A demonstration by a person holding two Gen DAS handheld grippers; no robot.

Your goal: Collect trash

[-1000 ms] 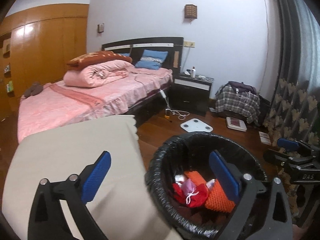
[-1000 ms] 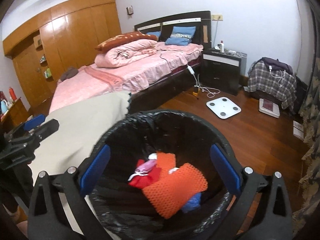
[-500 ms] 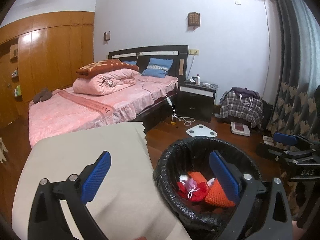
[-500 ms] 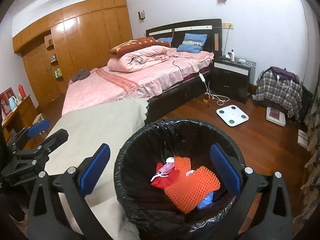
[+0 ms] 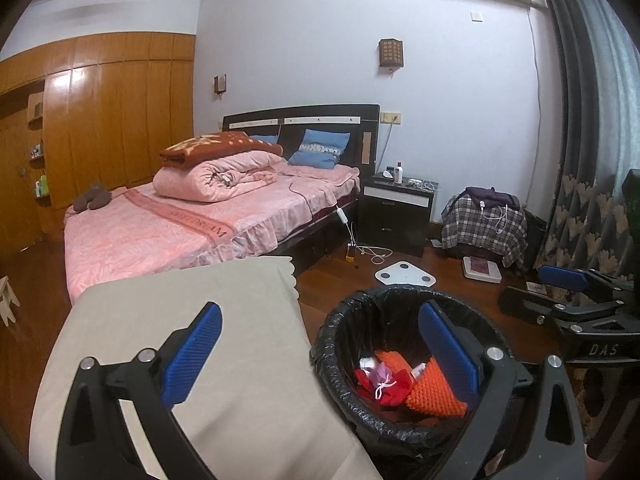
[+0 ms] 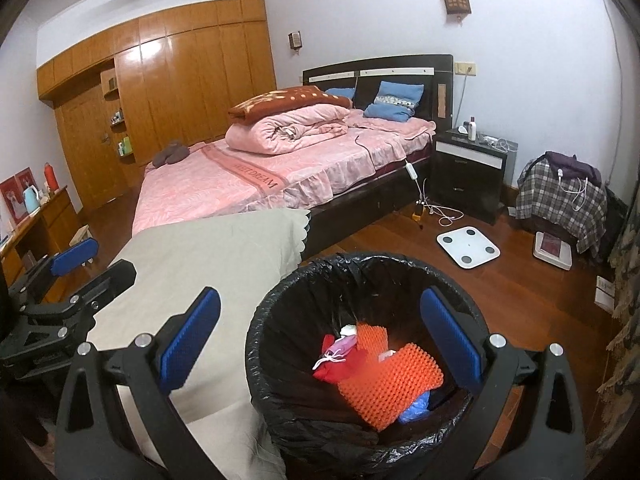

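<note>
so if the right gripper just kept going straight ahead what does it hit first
Probably the trash bin: its black-lined opening fills the space between the open jaws of the right gripper, so it would likely meet the orange mesh piece inside. Depth is hard to judge.

Glossy wood floor (image 6: 520, 280) (crinkly plastic bin liner (image 6: 288, 320)).

someone's bedroom at home, pink-covered bed (image 6: 280, 168) with dark headboard (image 6: 380, 76), wooden wardrobe wall (image 6: 168, 92), nightstand (image 6: 468, 172), bathroom scale (image 6: 468, 248) on the wood floor (image 6: 540, 292), curtains (image 5: 580, 208)
</note>
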